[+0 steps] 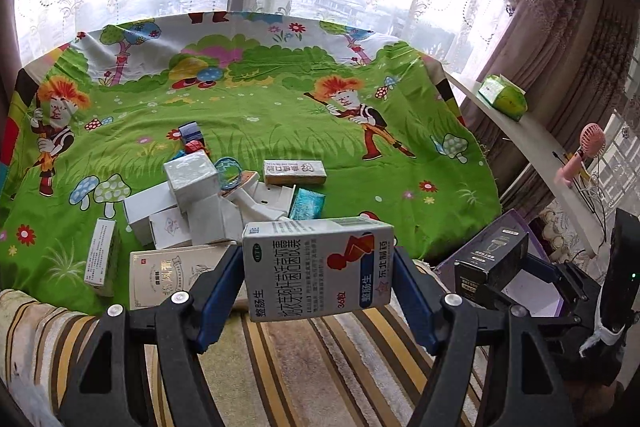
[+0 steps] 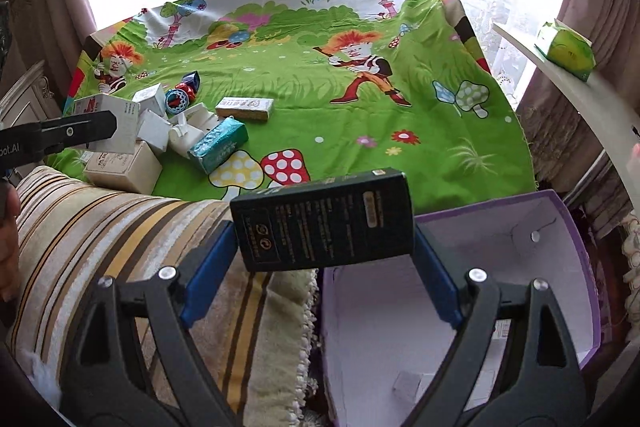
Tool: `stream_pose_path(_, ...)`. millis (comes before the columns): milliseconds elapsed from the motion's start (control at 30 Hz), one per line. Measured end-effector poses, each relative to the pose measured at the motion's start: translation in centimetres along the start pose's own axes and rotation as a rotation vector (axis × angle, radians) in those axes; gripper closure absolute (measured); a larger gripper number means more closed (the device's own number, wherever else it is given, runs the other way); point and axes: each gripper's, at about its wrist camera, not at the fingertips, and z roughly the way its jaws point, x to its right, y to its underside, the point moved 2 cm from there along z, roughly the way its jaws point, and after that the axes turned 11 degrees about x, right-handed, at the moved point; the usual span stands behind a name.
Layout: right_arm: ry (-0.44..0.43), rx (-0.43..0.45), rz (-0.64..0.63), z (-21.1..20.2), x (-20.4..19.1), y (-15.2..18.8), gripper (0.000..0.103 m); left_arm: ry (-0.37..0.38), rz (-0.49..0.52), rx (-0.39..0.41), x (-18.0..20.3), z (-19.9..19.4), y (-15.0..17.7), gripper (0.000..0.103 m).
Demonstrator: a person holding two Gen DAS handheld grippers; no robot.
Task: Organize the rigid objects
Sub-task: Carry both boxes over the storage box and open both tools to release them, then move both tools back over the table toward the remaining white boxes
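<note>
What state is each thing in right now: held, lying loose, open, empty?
Left claw: shut on the white medicine box, held off the table.
Right claw: shut on the black box, above the edge of the purple bin.
Purple bin: open, nearly empty.
Pile of boxes: loose and jumbled on the green cloth.
Teal packet: lying tilted beside the pile.

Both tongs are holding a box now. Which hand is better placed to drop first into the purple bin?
Right. Its tongs hold the black box at the purple bin's open white inside. The left tongs hold the grey medicine box over the striped blanket, with the bin off to their right.
</note>
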Motion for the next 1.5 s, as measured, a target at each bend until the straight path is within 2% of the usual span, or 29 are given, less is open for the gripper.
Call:
stream_pose_path(233,0.111,0.003,0.067,-2.6,3.8,0.4,0.015,0.152,0.078,-0.024,5.6,-0.2,1.2,0.030)
stream_pose_path(367,0.142,0.004,0.092,-3.8,5.1,0.5,0.015,0.233,0.127,-0.030,8.5,-0.7,1.8,0.030)
stream_pose_path(467,0.156,0.011,0.116,-4.9,6.1,0.5,0.015,0.327,0.153,-0.043,10.6,-1.1,2.3,0.030)
stream_pose_path(533,0.161,0.018,0.140,-5.5,6.8,0.5,0.014,0.417,0.173,-0.057,12.0,-1.5,2.8,0.027)
stream_pose_path(600,0.175,0.019,0.161,-6.0,7.6,0.6,0.013,0.443,0.210,-0.055,13.0,-1.9,3.1,0.018)
stream_pose_path(700,0.187,0.024,0.182,-6.5,8.5,0.6,0.007,0.441,0.232,-0.036,13.4,-2.4,3.1,0.017)
stream_pose_path(900,0.210,0.050,0.195,-7.4,9.0,0.1,0.006,0.340,0.191,-0.007,11.4,-2.3,2.2,0.017)
stream_pose_path(1067,0.238,0.096,0.166,-8.1,8.2,-1.1,0.002,0.318,0.206,0.047,10.2,-3.0,1.5,0.016)
stream_pose_path(1233,0.248,0.151,0.150,-8.7,7.3,-2.0,0.000,0.206,0.290,0.083,9.3,-3.3,1.0,0.016)
stream_pose_path(1367,0.252,0.212,0.129,-8.8,6.2,-2.4,0.000,0.154,0.265,0.085,7.3,-3.0,0.7,0.016)
stream_pose_path(1500,0.242,0.208,0.098,-8.3,4.9,-2.8,0.000,0.083,0.236,0.072,5.2,-2.5,0.4,0.016)
